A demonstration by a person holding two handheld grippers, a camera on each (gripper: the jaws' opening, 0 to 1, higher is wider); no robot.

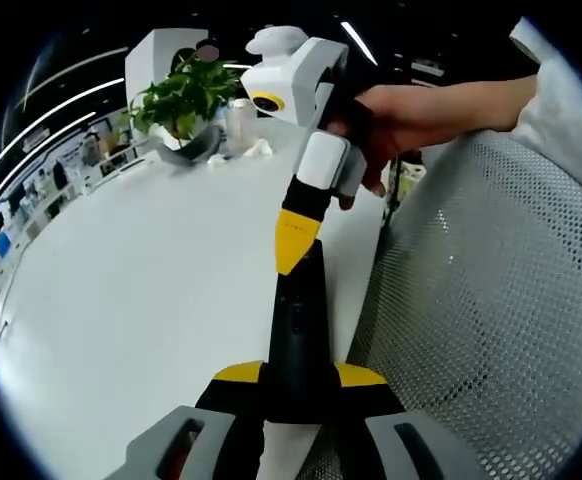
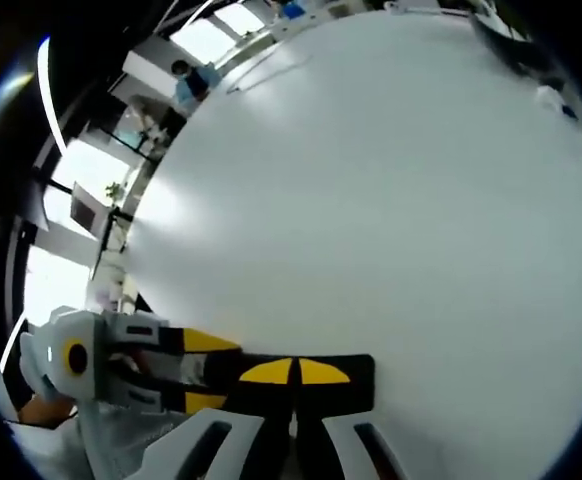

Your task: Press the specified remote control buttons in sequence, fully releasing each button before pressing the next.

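In the left gripper view, the left gripper (image 1: 293, 385) pinches the near end of a black remote control (image 1: 297, 335), held above the white table (image 1: 131, 290) at its edge. The right gripper (image 1: 293, 238), held by a hand (image 1: 411, 115), has its yellow tips pressed together on the remote's far end. A potted plant (image 1: 181, 100) stands at the table's far side.

In the right gripper view, the right gripper (image 2: 293, 372) has its tips together on the remote control (image 2: 356, 382), over the white table (image 2: 371, 200); the left gripper (image 2: 186, 370) grips it from the left.

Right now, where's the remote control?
In the left gripper view, the remote control is clamped upright in the left gripper, with the right gripper touching its top.
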